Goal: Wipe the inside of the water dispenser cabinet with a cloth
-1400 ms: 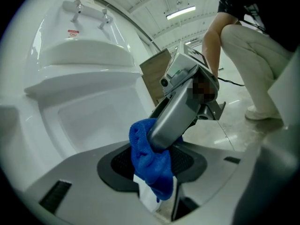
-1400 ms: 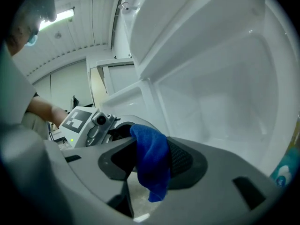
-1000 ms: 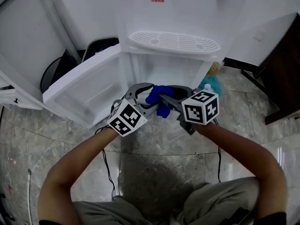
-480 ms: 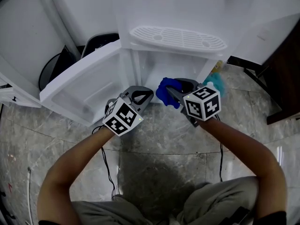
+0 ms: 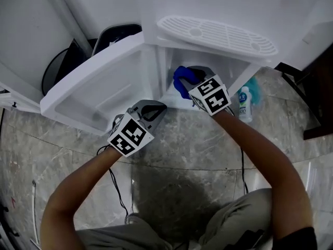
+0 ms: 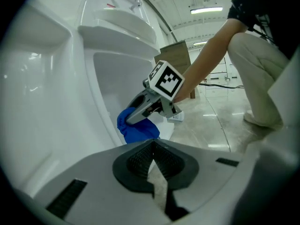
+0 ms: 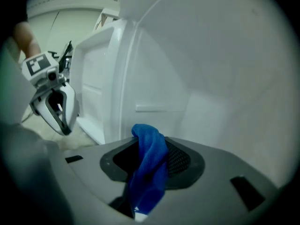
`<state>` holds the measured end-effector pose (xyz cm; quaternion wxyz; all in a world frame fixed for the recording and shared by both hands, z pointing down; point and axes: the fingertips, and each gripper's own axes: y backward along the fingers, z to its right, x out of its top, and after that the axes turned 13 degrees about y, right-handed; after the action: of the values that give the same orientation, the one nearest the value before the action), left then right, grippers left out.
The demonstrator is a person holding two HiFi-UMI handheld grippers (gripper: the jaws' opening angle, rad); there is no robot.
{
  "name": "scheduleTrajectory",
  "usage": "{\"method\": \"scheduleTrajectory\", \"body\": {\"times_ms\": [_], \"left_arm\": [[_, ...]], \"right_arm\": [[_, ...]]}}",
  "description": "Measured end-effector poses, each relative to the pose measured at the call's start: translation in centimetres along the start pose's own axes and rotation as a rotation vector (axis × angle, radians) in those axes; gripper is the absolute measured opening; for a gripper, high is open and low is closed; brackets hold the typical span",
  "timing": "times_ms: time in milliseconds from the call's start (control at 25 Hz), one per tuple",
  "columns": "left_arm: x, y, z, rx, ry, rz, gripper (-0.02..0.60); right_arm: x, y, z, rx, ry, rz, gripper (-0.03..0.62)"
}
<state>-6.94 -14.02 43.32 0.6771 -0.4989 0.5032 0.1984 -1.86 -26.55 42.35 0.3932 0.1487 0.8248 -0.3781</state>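
The white water dispenser cabinet (image 5: pixel 237 72) stands with its door (image 5: pixel 93 95) swung out to the left. My right gripper (image 5: pixel 189 79) is at the mouth of the cabinet, shut on a blue cloth (image 5: pixel 180 85). In the right gripper view the cloth (image 7: pixel 150 165) hangs bunched between the jaws of the right gripper (image 7: pixel 151 159), facing the white inner wall (image 7: pixel 211 93). My left gripper (image 5: pixel 157 108) hangs in front of the door, shut and holding nothing. The left gripper view shows the left gripper (image 6: pixel 153 159) with its jaws together, and beyond it the cloth (image 6: pixel 137 131).
A perforated drip tray (image 5: pixel 218 35) juts out above the cabinet opening. A black bin (image 5: pixel 62 74) stands behind the open door. A small bottle (image 5: pixel 243 104) stands on the grey stone floor at the cabinet's right, and dark furniture (image 5: pixel 322 103) stands farther right. A thin cable (image 5: pixel 117 186) lies on the floor.
My right gripper carried the blue cloth forward to the cabinet opening. My left gripper, open beside the cloth before, has shut and drawn back to the lower left.
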Motion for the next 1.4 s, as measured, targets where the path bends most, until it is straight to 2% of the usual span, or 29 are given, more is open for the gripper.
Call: {"method": "scheduleTrajectory", "body": {"times_ms": [120, 200, 400, 680, 800, 960, 1080, 1280, 1400], "left_arm": [[-1.2, 1.1, -0.5, 0.016, 0.030, -0.020, 0.006], [-1.3, 1.7, -1.0, 0.030, 0.042, -0.023, 0.007], [-1.8, 3.5, -1.2, 0.042, 0.066, -0.045, 0.006], [-3.7, 5.2, -1.5, 0.046, 0.133, -0.064, 0.006], [-3.7, 5.0, -1.6, 0.039, 0.133, -0.065, 0.006], [-2.7, 4.1, -1.7, 0.029, 0.123, -0.045, 0.006], [-1.6, 3.6, -1.7, 0.018, 0.126, -0.027, 0.006], [-0.9, 3.9, -1.4, 0.011, 0.111, -0.024, 0.006], [-1.0, 4.1, -1.5, 0.012, 0.104, -0.028, 0.007]], "right_arm": [[-1.2, -3.1, -0.5, 0.011, 0.184, -0.098, 0.130], [-2.0, -5.0, -0.4, 0.001, 0.269, -0.150, 0.130], [-3.2, -8.9, 1.3, -0.024, 0.359, -0.218, 0.130], [-4.7, -11.4, 3.5, -0.055, 0.353, -0.252, 0.130], [-4.7, -11.3, 3.4, -0.060, 0.344, -0.254, 0.129], [-4.5, -10.6, 1.5, -0.031, 0.413, -0.256, 0.118], [-4.6, -10.9, 1.6, -0.021, 0.444, -0.270, 0.118], [-4.8, -11.7, 3.3, -0.046, 0.409, -0.283, 0.118], [-4.7, -11.3, 2.9, -0.051, 0.401, -0.269, 0.115]]}}
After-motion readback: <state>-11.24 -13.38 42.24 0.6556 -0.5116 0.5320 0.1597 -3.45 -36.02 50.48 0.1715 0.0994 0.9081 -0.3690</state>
